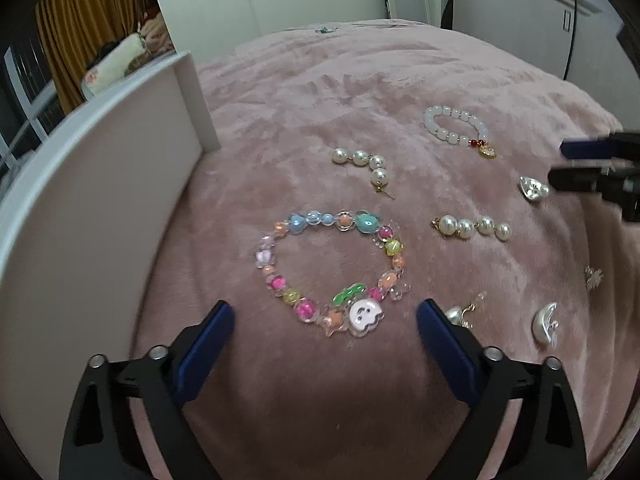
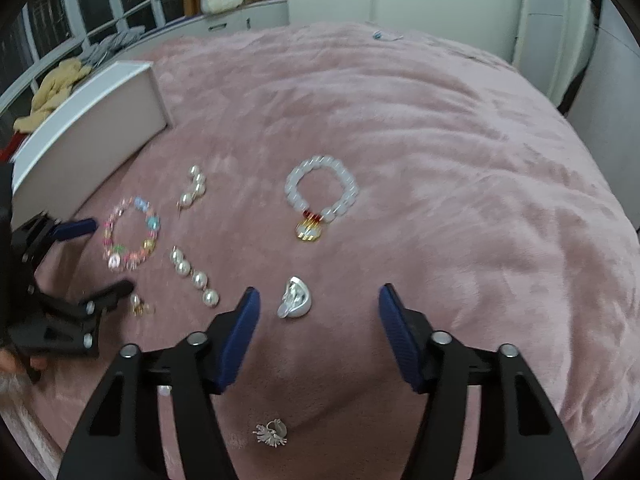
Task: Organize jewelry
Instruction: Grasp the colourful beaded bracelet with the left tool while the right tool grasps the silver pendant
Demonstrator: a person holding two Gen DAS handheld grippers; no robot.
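On the pink plush blanket [image 1: 360, 80] lies a colourful bead bracelet [image 1: 332, 272] with a white ghost charm. My left gripper [image 1: 325, 312] stands open just above it, the bracelet's near edge between the tips. In the right wrist view a silver shell-shaped earring [image 2: 295, 298] lies between the fingers of my right gripper [image 2: 319, 294], which is open with neither pad touching it. A white bead bracelet [image 2: 322, 192] with a gold charm lies further off. Two pearl drop earrings [image 1: 366, 164] [image 1: 472, 227] lie between the bracelets.
A white box [image 1: 100, 200] stands at the left on the blanket. A silver crescent earring [image 1: 546, 324], a gold and pearl earring [image 1: 468, 312] and a small silver stud [image 1: 594, 276] lie near the front. A silver fan-shaped piece [image 2: 272, 432] lies under the right gripper.
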